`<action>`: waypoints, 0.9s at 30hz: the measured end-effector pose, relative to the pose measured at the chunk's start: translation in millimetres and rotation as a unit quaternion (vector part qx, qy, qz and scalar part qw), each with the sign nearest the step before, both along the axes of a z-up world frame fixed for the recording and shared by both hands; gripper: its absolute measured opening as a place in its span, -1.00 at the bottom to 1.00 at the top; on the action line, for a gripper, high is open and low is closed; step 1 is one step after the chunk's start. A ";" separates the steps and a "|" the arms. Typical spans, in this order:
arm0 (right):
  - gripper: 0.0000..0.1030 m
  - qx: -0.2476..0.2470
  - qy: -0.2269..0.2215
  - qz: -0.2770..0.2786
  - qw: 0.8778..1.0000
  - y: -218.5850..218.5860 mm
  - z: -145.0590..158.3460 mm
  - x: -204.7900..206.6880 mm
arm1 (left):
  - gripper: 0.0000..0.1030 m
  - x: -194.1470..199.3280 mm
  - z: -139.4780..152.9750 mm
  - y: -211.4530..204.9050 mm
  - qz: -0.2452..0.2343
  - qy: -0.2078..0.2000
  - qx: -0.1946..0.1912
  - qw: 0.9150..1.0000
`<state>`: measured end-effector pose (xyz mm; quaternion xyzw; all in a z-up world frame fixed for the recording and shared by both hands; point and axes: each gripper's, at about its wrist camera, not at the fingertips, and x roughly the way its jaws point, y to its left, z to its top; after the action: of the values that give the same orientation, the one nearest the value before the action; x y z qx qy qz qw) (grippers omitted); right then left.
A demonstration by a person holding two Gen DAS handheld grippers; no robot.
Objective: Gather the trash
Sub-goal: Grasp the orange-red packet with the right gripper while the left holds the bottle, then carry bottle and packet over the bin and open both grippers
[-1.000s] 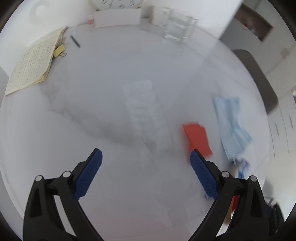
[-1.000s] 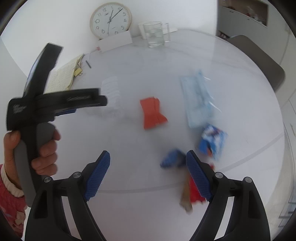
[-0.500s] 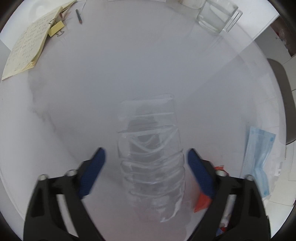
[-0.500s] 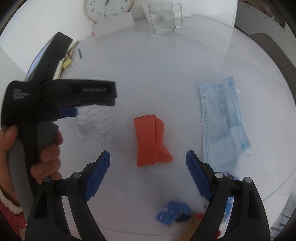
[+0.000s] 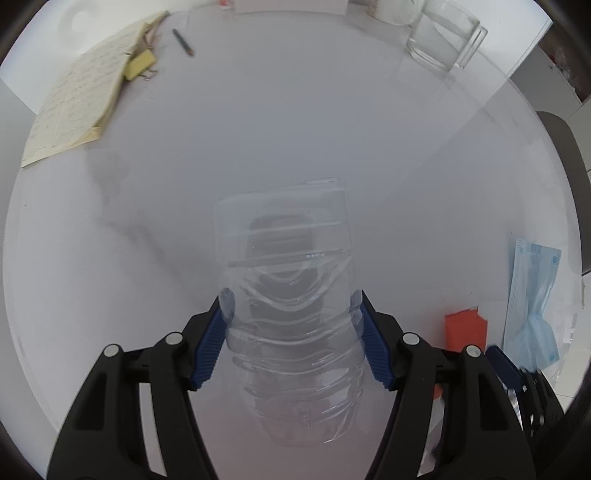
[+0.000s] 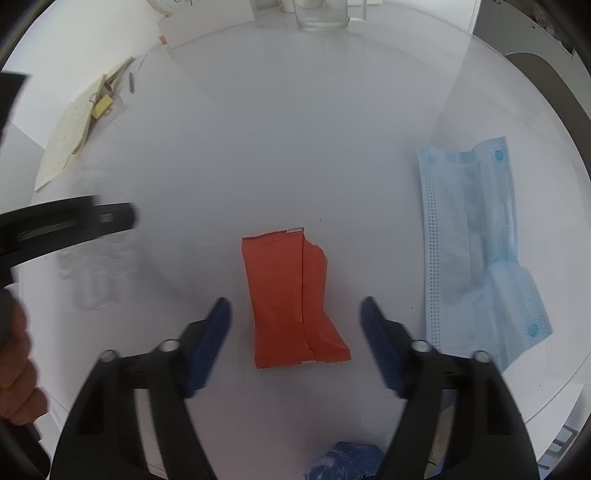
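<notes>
Both blue ribbed pads of the left gripper press against the sides of a clear, crumpled plastic bottle lying on its side on the white round table, so that gripper is closed on the bottle, whose walls look dented where the pads meet them. Jaws of the right gripper stand wide apart with nothing between the pads; they straddle the near end of a flat orange-red foil wrapper with a torn top edge, not touching it.

Right of the wrapper, well apart from it, lies a pale blue pleated face mask, unfolded and partly doubled over at its lower end. At the bottom edge of the right wrist view a crumpled dark blue wrapper shows between the gripper's arms.

From the right wrist view the bottle appears blurred at the left, under the black body of the left gripper, with the person's left hand at the frame edge.

On the far side of the table are a cream-coloured open notebook with a yellow binder clip beside it, a dark pen, a clear drinking glass and a white card stand. A glossy white wall rises behind the table, and a grey-brown chair back shows at the right beyond the table's rim.
</notes>
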<state>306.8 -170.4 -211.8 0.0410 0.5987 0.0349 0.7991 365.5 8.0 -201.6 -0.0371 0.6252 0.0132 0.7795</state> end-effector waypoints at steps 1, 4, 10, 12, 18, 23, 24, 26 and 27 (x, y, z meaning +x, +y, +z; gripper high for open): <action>0.03 0.000 0.005 -0.002 1.000 -1.5 -3.4 4.1 | 0.23 -1.1 3.9 6.0 0.001 -0.002 0.000 1.000; -0.22 0.005 0.010 -0.005 1.000 0.6 -5.0 4.0 | 0.23 -11.5 9.5 16.5 0.004 -0.005 0.000 1.000; -0.24 0.013 -0.002 0.003 1.000 3.4 8.3 1.2 | 0.23 -30.7 21.1 27.1 -0.011 -0.013 0.002 1.000; -0.24 0.017 -0.007 0.008 1.000 6.6 16.5 -5.4 | 0.23 -37.1 25.3 29.5 -0.015 -0.013 0.002 1.000; -0.24 0.029 -0.018 0.021 0.999 15.1 39.6 -42.9 | 0.23 -66.7 37.1 32.3 -0.036 -0.018 0.008 0.999; -0.24 0.030 -0.021 0.027 0.999 24.7 53.3 -79.5 | 0.23 -101.0 49.0 34.7 -0.055 -0.024 0.007 0.998; -0.24 0.032 -0.023 0.027 0.999 26.2 56.5 -89.8 | 0.23 -109.2 51.5 35.3 -0.061 -0.024 0.007 0.998; -0.24 0.032 -0.024 0.028 0.999 27.9 60.0 -103.7 | 0.23 -123.4 55.3 34.5 -0.070 -0.024 0.009 0.997; -0.24 0.033 -0.024 0.028 0.999 29.2 61.9 -108.8 | 0.23 -132.8 57.2 33.6 -0.076 -0.025 0.011 0.997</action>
<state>198.0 -141.3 -149.9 0.0499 0.5788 0.0781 0.8102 232.7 41.6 -144.4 0.0188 0.6060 -0.0399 0.7942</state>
